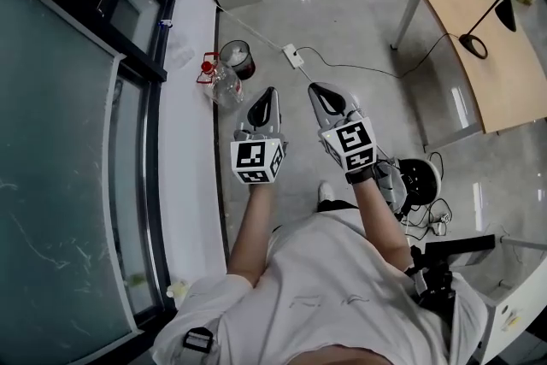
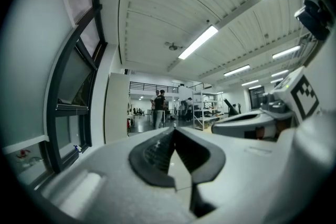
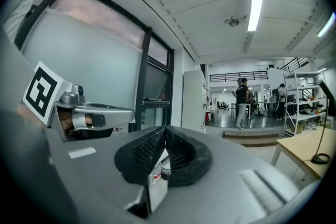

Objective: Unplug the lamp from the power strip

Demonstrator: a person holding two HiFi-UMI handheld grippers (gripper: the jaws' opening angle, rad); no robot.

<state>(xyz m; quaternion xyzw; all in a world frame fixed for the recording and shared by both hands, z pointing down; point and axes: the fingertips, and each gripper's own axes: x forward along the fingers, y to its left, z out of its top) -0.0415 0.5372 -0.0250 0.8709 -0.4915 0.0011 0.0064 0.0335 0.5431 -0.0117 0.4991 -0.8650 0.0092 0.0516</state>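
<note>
Left hand-held gripper (image 1: 270, 91) level, right hand-held gripper (image 1: 315, 87) alongside

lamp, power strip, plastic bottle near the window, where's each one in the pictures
lamp (image 1: 473, 45): head view, on its round black base
power strip (image 1: 293, 55): head view, on the middle of its white body
plastic bottle (image 1: 224, 85): head view, on its clear body

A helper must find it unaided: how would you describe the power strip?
From the wooden table, follow the cord of the black lamp across the floor. It ends at the power strip, a flat white block, unlike the clear bottle and dark can nearby.
</note>
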